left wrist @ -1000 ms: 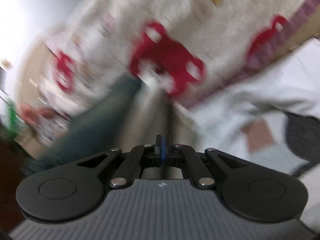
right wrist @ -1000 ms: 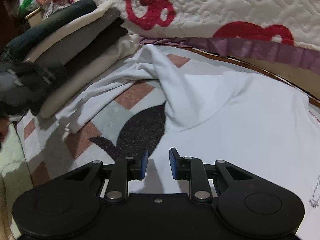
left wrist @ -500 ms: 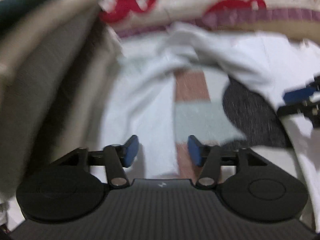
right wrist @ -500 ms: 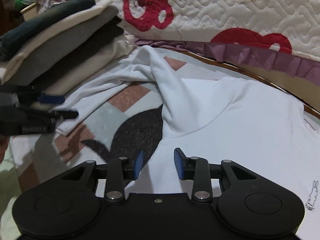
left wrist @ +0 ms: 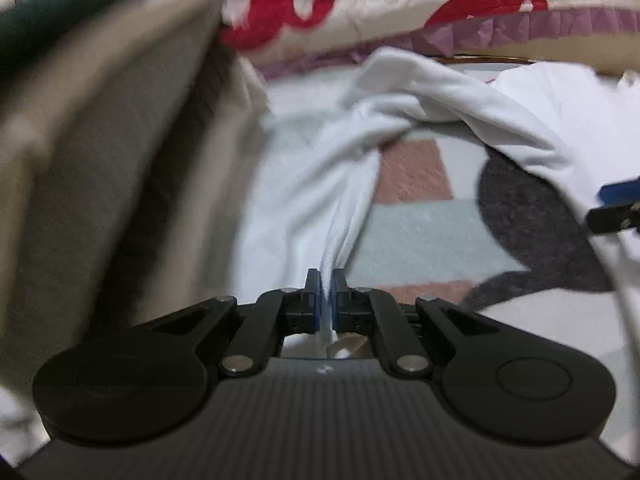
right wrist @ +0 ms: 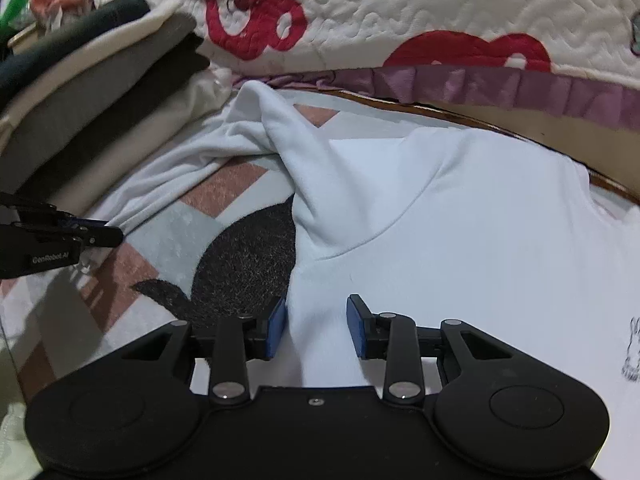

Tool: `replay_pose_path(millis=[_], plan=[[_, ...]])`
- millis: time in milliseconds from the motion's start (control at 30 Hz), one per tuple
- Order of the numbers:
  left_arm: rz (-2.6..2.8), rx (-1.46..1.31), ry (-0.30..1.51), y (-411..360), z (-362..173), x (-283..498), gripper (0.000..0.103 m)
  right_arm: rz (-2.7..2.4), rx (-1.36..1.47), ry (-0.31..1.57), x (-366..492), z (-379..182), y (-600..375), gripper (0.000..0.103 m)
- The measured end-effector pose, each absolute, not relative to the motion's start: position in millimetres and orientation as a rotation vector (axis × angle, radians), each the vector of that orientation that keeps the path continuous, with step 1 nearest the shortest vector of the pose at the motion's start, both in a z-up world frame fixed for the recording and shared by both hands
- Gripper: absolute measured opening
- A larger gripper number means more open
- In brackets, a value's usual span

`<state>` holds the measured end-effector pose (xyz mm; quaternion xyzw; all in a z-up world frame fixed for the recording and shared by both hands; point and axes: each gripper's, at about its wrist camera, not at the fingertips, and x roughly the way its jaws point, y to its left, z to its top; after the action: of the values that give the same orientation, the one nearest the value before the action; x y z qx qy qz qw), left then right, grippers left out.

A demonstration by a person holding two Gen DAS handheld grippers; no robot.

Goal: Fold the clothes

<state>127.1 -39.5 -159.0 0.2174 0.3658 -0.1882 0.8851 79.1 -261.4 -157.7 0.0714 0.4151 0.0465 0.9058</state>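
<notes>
A white long-sleeved shirt (right wrist: 460, 216) lies spread on a patterned blanket (right wrist: 240, 256). Its sleeve (left wrist: 320, 184) runs out to the left, bunched and twisted. My left gripper (left wrist: 327, 296) is shut on the cuff end of that sleeve; it also shows in the right wrist view (right wrist: 100, 234) at the left edge. My right gripper (right wrist: 316, 328) is open, its blue pads either side of the shirt's left body edge, low over the cloth. One fingertip of it shows in the left wrist view (left wrist: 618, 192) at the right.
A stack of folded clothes (right wrist: 92, 92) in dark, cream and grey stands at the left, close to the sleeve. A quilted cream cover with red bears (right wrist: 400, 12) and a purple frill (right wrist: 500, 88) rises behind the shirt.
My left gripper swung down from the folded stack, opened over the sleeve, then shut on its end. My right gripper opened a little wider and edged forward over the shirt's edge.
</notes>
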Motion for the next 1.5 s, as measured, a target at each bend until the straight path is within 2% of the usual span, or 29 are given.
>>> replay_pose_path(millis=[200, 300, 400, 533, 733, 1000, 1067, 1100, 1167, 1333, 1500], plan=[[-0.246, 0.612, 0.369, -28, -101, 89, 0.004, 0.104, 0.132, 0.859, 80, -157, -257, 0.047], [-0.158, 0.549, 0.174, -6, -55, 70, 0.004, 0.073, 0.074, 0.860, 75, -155, -252, 0.047], [-0.093, 0.483, 0.059, 12, -27, 56, 0.004, 0.008, 0.063, 0.877, 71, -150, -250, 0.047], [-0.042, 0.485, 0.045, 24, -31, 63, 0.004, 0.045, 0.038, 0.863, 69, -145, -241, 0.047], [-0.004, 0.458, 0.038, 33, -43, 73, 0.004, 0.063, -0.211, 0.833, 71, -157, -212, 0.047], [-0.053, 0.429, -0.087, 21, -14, 77, 0.004, 0.042, -0.324, 0.737, 84, -144, -200, 0.047], [-0.071, 0.481, -0.144, 12, -4, 81, 0.004, 0.046, -0.271, 0.735, 93, -145, -203, 0.045], [-0.081, 0.510, -0.173, 8, 1, 83, 0.004, 0.048, -0.239, 0.734, 98, -146, -205, 0.032], [-0.110, 0.618, -0.240, -1, 6, 88, 0.005, 0.052, -0.176, 0.732, 108, -147, -209, 0.024], [-0.161, 0.888, -0.387, -19, -1, 89, 0.005, 0.054, -0.068, 0.745, 120, -158, -212, 0.024], [-0.140, 0.924, -0.303, -8, -15, 96, 0.005, 0.058, 0.011, 0.757, 126, -169, -213, 0.028]])
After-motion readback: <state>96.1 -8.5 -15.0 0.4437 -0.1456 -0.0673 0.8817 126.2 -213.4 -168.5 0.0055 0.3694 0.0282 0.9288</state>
